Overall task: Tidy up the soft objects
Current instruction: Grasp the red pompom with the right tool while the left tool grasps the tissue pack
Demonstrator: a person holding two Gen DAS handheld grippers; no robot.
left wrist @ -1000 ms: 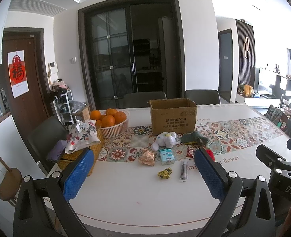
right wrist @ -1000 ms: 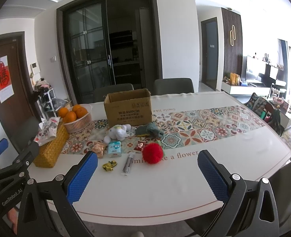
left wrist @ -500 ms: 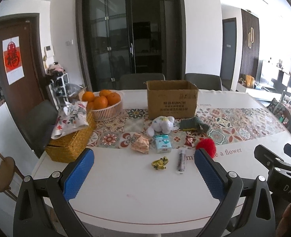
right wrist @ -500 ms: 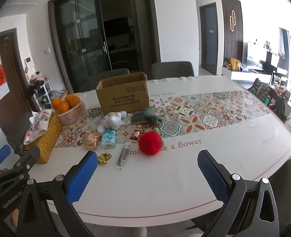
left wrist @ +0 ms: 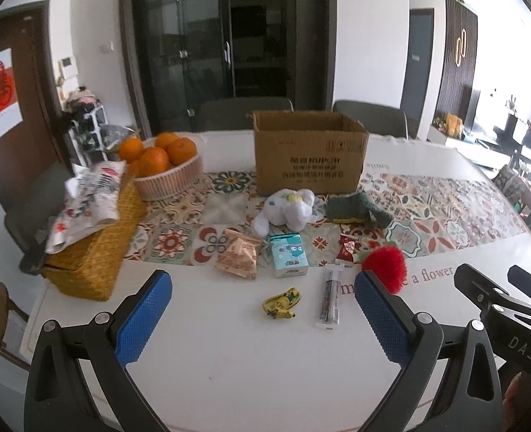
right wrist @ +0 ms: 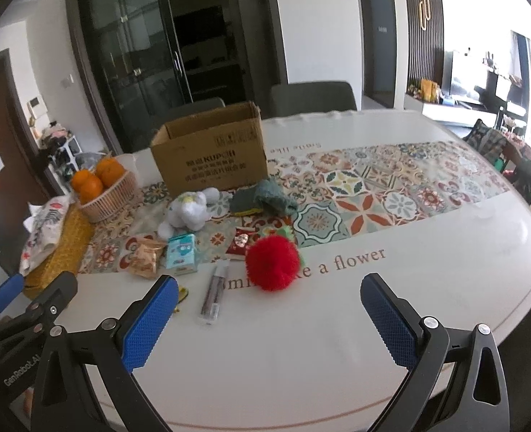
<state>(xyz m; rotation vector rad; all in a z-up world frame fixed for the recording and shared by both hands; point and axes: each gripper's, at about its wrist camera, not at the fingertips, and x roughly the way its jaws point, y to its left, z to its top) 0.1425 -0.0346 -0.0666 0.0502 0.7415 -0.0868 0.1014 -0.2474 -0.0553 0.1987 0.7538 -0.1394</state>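
An open cardboard box (left wrist: 308,156) (right wrist: 209,154) stands at the back of the white table. In front of it lie a white plush toy (left wrist: 287,210) (right wrist: 190,210), a green knitted piece (left wrist: 357,208) (right wrist: 263,199) and a red fluffy pompom (left wrist: 388,266) (right wrist: 272,261). My left gripper (left wrist: 262,318) hovers open over the near table edge, short of the small items. My right gripper (right wrist: 269,318) is open too, just short of the pompom. Each gripper's side shows in the other's view.
Small items lie near the plush: a teal tissue pack (left wrist: 288,255), a crinkled snack bag (left wrist: 238,257), a red packet (right wrist: 240,244), a yellow trinket (left wrist: 281,302), a long tube (left wrist: 330,300). A wicker box (left wrist: 92,252) and an orange basket (left wrist: 164,169) stand left. Chairs line the far side.
Both grippers have come forward and tilted down toward the table, so the objects look nearer. Both stay open and hold nothing.
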